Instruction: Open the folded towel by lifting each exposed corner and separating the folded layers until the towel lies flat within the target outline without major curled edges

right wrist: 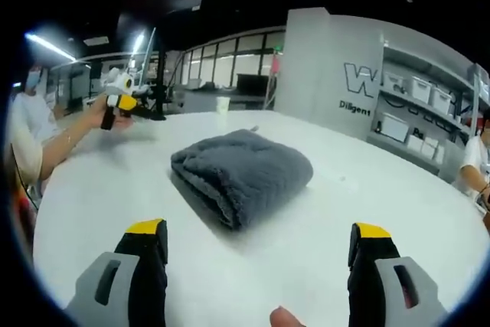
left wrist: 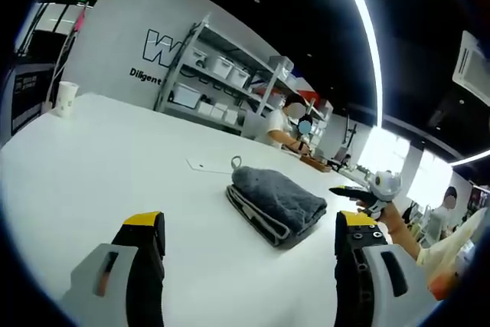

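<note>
Both jaws spread apart and empty, the left gripper (left wrist: 249, 243) and right gripper (right wrist: 256, 254) face the folded towel (right wrist: 242, 171) lying beyond them on the white table (right wrist: 383, 204) (outline unseen), where pinching several layers together would drag the bundle unopened.

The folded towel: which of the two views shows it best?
The right gripper view. There the folded towel lies large and near the centre, with its stacked layers open to the camera. In the left gripper view the folded towel is smaller and off to the right, though its pale edging and hanging loop show.
</note>
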The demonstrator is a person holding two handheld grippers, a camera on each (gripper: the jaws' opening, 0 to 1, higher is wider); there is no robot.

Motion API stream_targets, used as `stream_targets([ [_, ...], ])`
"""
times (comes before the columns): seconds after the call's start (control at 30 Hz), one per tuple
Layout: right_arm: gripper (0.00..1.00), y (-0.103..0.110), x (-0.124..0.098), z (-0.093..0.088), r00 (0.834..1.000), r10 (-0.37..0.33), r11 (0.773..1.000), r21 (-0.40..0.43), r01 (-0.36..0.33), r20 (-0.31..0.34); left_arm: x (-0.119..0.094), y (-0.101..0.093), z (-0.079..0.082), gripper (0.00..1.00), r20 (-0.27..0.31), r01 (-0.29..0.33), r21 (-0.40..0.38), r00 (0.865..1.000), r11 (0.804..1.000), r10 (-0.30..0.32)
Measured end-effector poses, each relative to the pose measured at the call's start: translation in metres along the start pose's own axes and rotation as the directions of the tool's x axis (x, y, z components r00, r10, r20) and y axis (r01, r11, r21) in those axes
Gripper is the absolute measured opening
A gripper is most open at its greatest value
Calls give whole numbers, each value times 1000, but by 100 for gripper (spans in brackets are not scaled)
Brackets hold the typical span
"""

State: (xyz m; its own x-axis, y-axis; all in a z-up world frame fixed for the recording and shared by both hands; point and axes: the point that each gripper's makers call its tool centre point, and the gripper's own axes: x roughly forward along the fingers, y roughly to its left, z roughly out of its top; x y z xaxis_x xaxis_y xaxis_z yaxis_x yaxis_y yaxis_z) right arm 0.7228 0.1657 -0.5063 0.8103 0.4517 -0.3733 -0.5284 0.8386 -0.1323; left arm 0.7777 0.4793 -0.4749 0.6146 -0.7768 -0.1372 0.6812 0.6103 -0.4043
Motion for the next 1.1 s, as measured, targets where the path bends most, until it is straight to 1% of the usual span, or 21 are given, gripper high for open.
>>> stream_targets([
  [0.13,99,14,4,10,999,30,999,-14,-30,17,4,-1,-10,91,-60,-10,70,998,998,15],
  [0.23,99,25,9,17,999,47,998,-32,-46,25,6,-4,-15,91,-90,-6,111,996,994,16],
  [0.33,97,38,17,23,998,60,996,-71,-59,18,7,-6,-17,91,-102,5,123,995,992,8],
  [0.37,96,40,17,24,998,64,995,-77,-62,18,7,-7,-17,91,-102,11,121,995,993,1],
  [0.4,95,47,20,29,997,78,993,-94,-76,20,8,-11,-16,91,-96,33,106,995,994,-23],
  [0.43,95,50,21,31,996,85,992,-99,-82,23,7,-13,-15,91,-89,48,94,995,994,-39],
  [0.47,95,56,22,35,995,96,990,-105,-93,28,6,-14,-14,91,-83,55,86,995,995,-48],
  [0.57,94,69,26,45,992,117,984,-137,-111,36,5,-15,-11,91,-74,53,85,996,995,-46],
  [0.6,93,74,28,49,992,119,979,-173,-112,32,4,-14,-11,91,-73,46,91,997,995,-39],
  [0.67,91,82,32,54,992,125,969,-219,-117,20,3,-13,-9,91,-72,43,94,997,995,-36],
  [0.73,90,90,38,58,992,127,961,-248,-121,8,3,-13,-8,91,-65,47,88,997,995,-41],
  [0.8,88,100,46,63,990,140,947,-291,-135,-6,3,-13,-6,91,-62,50,84,997,995,-45],
  [0.83,87,101,47,63,990,140,946,-294,-136,-6,3,-13,-6,91,-62,50,84,997,995,-45],
  [1.0,83,116,68,70,991,134,920,-368,-134,-26,0,-17,-4,91,-53,54,86,997,995,-49],
  [1.07,81,120,76,71,990,137,915,-378,-140,-35,0,-14,0,91,-48,54,87,998,995,-50],
  [1.1,79,123,81,70,989,141,912,-382,-150,-50,0,-13,2,91,-45,55,88,998,995,-51],
])
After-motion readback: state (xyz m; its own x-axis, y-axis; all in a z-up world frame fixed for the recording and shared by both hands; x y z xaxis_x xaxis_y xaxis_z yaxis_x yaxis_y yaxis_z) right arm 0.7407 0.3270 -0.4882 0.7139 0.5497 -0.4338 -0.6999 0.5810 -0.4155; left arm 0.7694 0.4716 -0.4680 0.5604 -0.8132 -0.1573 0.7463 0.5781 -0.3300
